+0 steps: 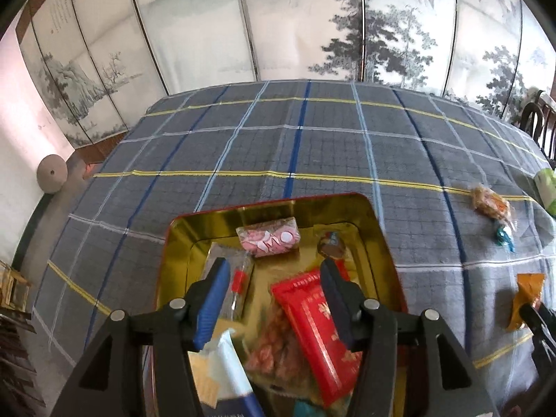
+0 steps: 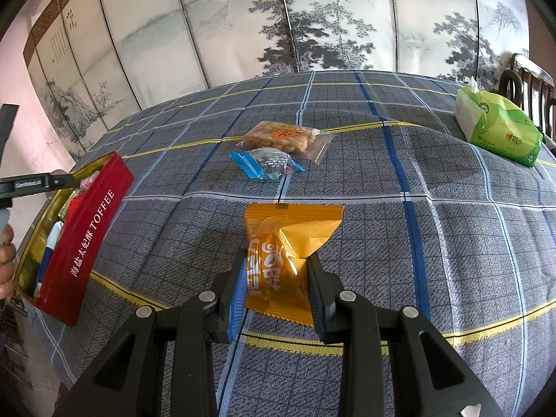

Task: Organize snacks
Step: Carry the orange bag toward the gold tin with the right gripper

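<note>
The left tool [image 1: 274, 271] hangs over the red toffee tin [image 1: 389, 243] with its jaws parted and nothing pressed between them; no earlier view shows how they came to stand so. Beneath it, inside the tin's gold interior, lie a red packet [image 1: 312, 326] and a clear bag of nuts [image 1: 274, 344]; beyond its fingertips sits a pink wrapped sweet [image 1: 269, 239]. The right tool [image 2: 278, 271] is clamped on an orange packet [image 2: 288, 243] resting on the checked cloth of the worktop [image 2: 382, 208]; ahead of it lie a blue-ended candy [image 2: 267, 163] and a clear biscuit pack [image 2: 281, 137]; far to its right sits a green tissue pack [image 2: 497, 125].
</note>
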`<state>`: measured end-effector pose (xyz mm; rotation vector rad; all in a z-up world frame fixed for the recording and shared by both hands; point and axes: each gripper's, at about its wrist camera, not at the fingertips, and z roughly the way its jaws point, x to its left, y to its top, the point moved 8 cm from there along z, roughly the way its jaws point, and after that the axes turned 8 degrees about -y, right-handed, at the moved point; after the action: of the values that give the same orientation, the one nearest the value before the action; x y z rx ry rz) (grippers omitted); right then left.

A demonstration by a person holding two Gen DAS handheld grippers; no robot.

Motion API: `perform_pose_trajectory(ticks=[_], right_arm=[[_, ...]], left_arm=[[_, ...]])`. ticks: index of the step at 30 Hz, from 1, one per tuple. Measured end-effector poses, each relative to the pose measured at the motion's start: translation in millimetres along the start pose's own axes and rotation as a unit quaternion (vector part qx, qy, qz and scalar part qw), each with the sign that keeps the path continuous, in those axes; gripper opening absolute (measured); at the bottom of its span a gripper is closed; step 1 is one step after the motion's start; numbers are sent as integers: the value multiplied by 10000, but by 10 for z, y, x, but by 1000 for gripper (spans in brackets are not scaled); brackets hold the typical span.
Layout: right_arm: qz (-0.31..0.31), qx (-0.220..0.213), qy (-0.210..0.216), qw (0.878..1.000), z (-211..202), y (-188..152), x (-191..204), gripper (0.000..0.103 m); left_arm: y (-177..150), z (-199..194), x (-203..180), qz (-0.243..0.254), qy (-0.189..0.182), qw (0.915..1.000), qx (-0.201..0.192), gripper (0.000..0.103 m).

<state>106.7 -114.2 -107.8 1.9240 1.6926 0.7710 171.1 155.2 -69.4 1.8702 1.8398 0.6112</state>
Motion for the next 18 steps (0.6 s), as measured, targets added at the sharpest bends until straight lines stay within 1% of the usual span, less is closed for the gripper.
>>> perform_pose_trajectory(ticks=[10,14,16,18], right_arm=[[63,61,34,10000,-28,-26,3,29],[-3,45,74,10000,-119,-45,49,29],[-39,8,106,9999,-185,-35,90,29],[-72,-29,152,9999,-255,-9,134,29]], left_arm=[[-219,-431,-171,-33,-89,9997,-208,55],[-303,-580,-240,61,25,9995,-312,55],[-333,-632,-269,128,63,9993,-345,58],[-366,-671,-290,133,92,9993,-348,58]])
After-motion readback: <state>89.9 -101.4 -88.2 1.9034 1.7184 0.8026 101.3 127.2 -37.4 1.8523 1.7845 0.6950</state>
